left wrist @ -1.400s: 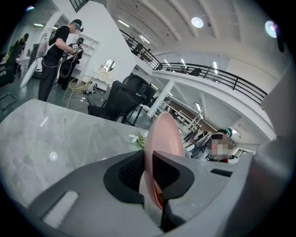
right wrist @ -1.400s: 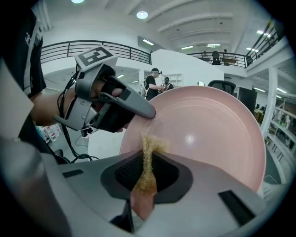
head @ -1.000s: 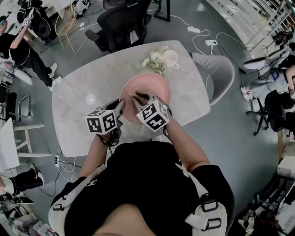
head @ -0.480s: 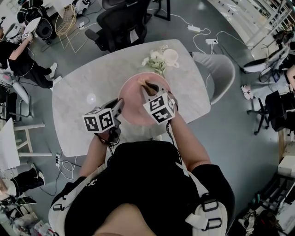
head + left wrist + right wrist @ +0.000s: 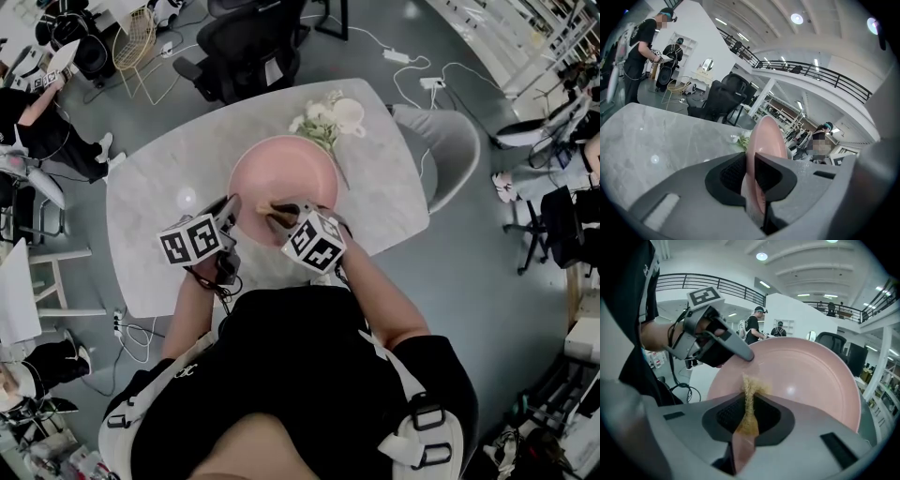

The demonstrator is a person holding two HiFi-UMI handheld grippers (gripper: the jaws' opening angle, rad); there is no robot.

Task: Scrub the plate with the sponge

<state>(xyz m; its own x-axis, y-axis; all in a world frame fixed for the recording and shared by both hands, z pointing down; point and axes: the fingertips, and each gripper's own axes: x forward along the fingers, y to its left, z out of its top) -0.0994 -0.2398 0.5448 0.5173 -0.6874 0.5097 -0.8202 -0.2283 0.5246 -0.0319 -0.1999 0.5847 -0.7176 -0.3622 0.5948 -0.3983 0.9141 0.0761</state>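
Plate (image 5: 286, 173): pink, round, smooth glossy face, shallow raised rim. Held over grey marble-pattern table (image 5: 155, 202). Near rim clamped between ribbed black pads of left gripper (image 5: 231, 206). In left gripper view plate appears edge-on, thin rim wedged between both jaws. Sponge (image 5: 749, 401): thin, tan, coarse fibrous texture, pinched flat between jaws of right gripper (image 5: 278, 214). Frayed tip touches plate's inner face just beside left gripper. White flowers (image 5: 317, 120) on table beyond plate's far rim. Plate-to-table contact: cannot tell.
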